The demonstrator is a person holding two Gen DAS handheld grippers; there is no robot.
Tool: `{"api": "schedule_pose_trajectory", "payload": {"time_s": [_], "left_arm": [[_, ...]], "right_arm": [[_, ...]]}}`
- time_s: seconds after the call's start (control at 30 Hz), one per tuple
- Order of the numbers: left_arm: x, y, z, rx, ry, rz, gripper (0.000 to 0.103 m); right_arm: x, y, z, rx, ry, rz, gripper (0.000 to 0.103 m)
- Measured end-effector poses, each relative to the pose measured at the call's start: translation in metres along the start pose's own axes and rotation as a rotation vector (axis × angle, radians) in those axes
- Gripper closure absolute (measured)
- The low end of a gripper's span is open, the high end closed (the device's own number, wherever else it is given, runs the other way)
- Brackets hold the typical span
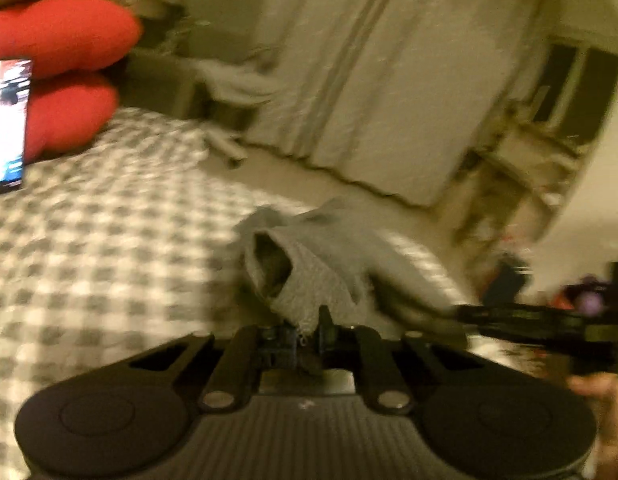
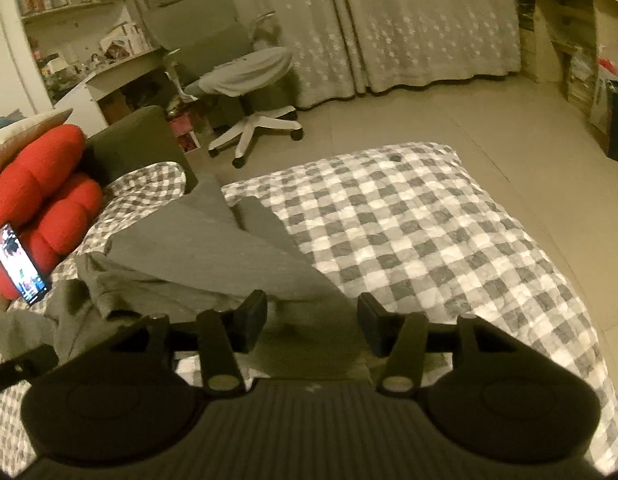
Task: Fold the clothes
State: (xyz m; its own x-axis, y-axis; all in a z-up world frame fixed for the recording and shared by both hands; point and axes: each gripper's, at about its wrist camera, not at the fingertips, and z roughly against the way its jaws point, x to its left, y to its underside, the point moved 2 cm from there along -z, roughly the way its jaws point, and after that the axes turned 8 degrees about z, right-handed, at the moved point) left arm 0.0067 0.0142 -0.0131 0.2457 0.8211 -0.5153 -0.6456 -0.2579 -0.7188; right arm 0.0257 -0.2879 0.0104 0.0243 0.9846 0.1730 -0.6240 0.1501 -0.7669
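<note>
A grey garment lies crumpled and partly folded on the checked bedspread. In the left wrist view my left gripper is shut on a lifted edge of this grey garment, which bunches up just ahead of the fingers. The picture there is motion-blurred. My right gripper stands open at the garment's near corner, with its pads apart and not pressing on the cloth. It also shows as a dark shape, the right gripper, at the right of the left wrist view.
A red cushion with a lit phone leaning on it sits at the bed's left side. Beyond the bed are bare floor, a swivel chair, long curtains and shelves.
</note>
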Motion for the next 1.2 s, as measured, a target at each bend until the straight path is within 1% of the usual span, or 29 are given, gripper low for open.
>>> {"api": "schedule_pose_trajectory", "payload": {"time_s": [0.07,0.13,0.23,0.37,0.47,0.67,0.73,0.83,0.9,0.97,1.03,1.07,1.1,1.13,1.17,1.2], "left_arm": [[-0.008,0.000,0.007,-0.006,0.090,-0.022,0.095],[-0.018,0.003,0.011,-0.002,0.148,-0.071,0.095],[-0.031,0.009,0.010,0.043,0.218,-0.136,0.095],[-0.044,0.020,0.007,0.117,0.254,-0.231,0.095],[-0.051,0.029,0.007,0.174,0.290,-0.289,0.095],[-0.066,0.047,0.011,0.267,0.396,-0.381,0.095],[-0.068,0.053,0.013,0.300,0.433,-0.408,0.095],[-0.074,0.065,0.013,0.362,0.479,-0.475,0.095],[-0.077,0.073,0.012,0.399,0.492,-0.521,0.095],[-0.076,0.078,0.009,0.423,0.469,-0.547,0.095],[-0.072,0.078,0.004,0.443,0.441,-0.547,0.094],[-0.069,0.077,0.001,0.453,0.430,-0.540,0.092],[-0.067,0.076,0.001,0.461,0.427,-0.534,0.091],[-0.066,0.075,0.002,0.461,0.425,-0.532,0.085],[-0.065,0.073,0.002,0.460,0.423,-0.530,0.076],[-0.065,0.072,0.004,0.458,0.426,-0.531,0.072]], "right_arm": [[0.000,0.000,0.000,0.002,-0.002,-0.001,0.048],[0.000,-0.001,-0.001,0.004,-0.002,-0.003,0.048],[0.000,-0.001,-0.001,0.006,-0.003,-0.005,0.048],[0.000,0.000,-0.001,0.010,-0.007,-0.007,0.048],[0.000,0.000,0.001,0.013,-0.031,-0.019,0.048],[0.003,0.001,0.005,0.037,-0.128,-0.049,0.048],[0.002,0.001,0.006,0.046,-0.155,-0.071,0.048],[-0.002,0.002,0.007,0.064,-0.196,-0.115,0.048],[-0.004,0.002,0.007,0.080,-0.229,-0.150,0.048],[-0.005,0.003,0.006,0.096,-0.259,-0.176,0.048],[-0.005,0.004,0.006,0.114,-0.284,-0.192,0.048],[-0.005,0.005,0.005,0.123,-0.296,-0.200,0.048],[-0.005,0.006,0.005,0.132,-0.310,-0.209,0.048],[-0.005,0.007,0.005,0.141,-0.324,-0.219,0.048],[-0.005,0.008,0.005,0.151,-0.336,-0.228,0.048],[-0.005,0.009,0.004,0.160,-0.349,-0.238,0.048]]}}
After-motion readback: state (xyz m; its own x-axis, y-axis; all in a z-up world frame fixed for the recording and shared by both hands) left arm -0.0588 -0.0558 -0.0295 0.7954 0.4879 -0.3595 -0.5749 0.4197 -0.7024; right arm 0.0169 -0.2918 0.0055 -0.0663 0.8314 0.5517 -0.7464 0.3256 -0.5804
